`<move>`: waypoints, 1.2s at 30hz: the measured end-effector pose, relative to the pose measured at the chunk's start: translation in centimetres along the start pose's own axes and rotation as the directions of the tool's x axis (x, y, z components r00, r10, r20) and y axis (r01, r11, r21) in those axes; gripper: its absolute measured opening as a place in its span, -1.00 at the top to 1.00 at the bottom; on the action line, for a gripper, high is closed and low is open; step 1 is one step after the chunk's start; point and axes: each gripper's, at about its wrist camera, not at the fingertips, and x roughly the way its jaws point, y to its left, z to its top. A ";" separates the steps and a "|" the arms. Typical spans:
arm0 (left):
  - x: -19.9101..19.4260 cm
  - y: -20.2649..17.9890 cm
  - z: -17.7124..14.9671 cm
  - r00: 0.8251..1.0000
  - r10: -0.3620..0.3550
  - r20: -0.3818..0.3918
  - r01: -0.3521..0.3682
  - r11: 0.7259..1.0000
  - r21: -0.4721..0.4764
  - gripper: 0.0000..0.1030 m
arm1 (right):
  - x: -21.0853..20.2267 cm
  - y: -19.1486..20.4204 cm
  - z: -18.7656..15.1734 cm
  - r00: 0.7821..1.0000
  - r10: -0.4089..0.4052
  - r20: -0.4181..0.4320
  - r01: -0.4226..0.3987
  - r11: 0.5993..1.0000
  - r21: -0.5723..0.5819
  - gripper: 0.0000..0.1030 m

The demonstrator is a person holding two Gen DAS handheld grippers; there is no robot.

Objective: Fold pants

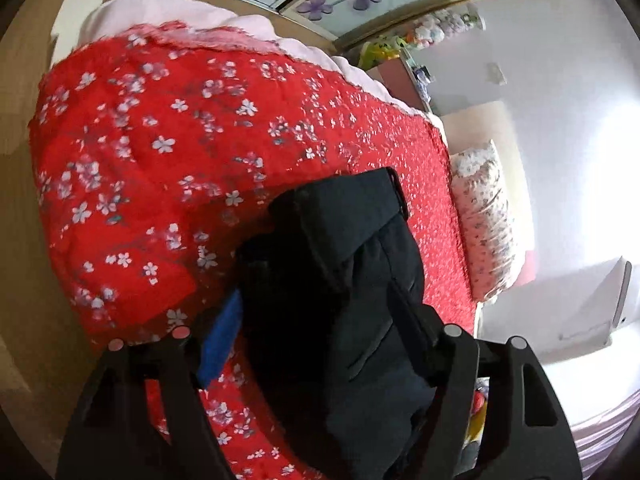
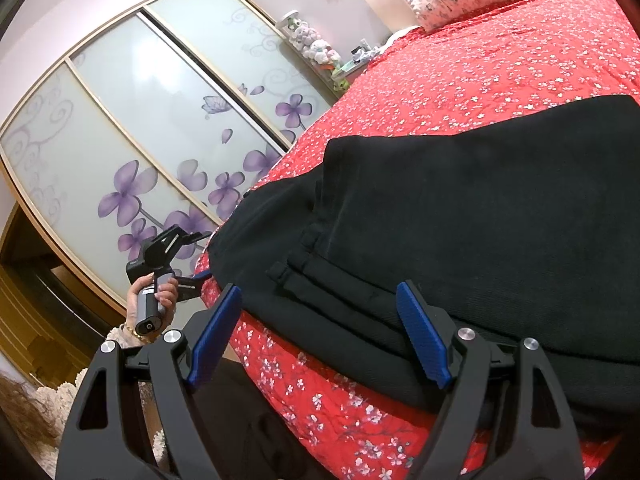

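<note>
In the left wrist view, the black pants (image 1: 344,288) lie bunched on the red flowered bedspread (image 1: 168,152), near its edge closest to the camera. The left gripper (image 1: 320,320) stands with its jaws apart, the cloth lying between them; its blue left pad (image 1: 224,340) sits clear beside the fabric, while the other pad is hidden behind the dark cloth, so no pinch shows. Beyond the bedspread, a flowered pillow (image 1: 488,232) rests at its right end.

In the right wrist view, the pants (image 2: 480,216) spread flat over the bedspread (image 2: 480,72), waistband towards the camera at the near edge. The right gripper (image 2: 320,336) gapes wide; its right pad (image 2: 424,336) lies over the waistband, its left pad (image 2: 216,336) hangs off the bedspread's edge. Left of the bedspread, a hand (image 2: 160,292) holds the other gripper's handle before the sliding wardrobe doors (image 2: 132,120).
</note>
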 end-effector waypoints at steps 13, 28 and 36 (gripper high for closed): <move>0.1 1.5 -1.4 0.997 -0.006 -0.071 0.003 0.999 -0.036 0.08 | -0.2 -0.1 -0.1 1.000 0.007 0.002 -0.007 1.000 0.006 -0.58; -0.7 -1.4 -1.6 0.999 -0.046 0.020 0.045 0.998 0.048 0.65 | -0.8 0.0 -0.1 1.000 0.019 0.006 -0.019 1.000 0.003 -0.58; -3.8 -13.3 -6.0 0.989 -0.046 0.143 -0.029 0.877 0.480 0.69 | -4.0 0.4 0.6 0.991 0.058 0.117 -0.058 0.998 -0.004 -0.58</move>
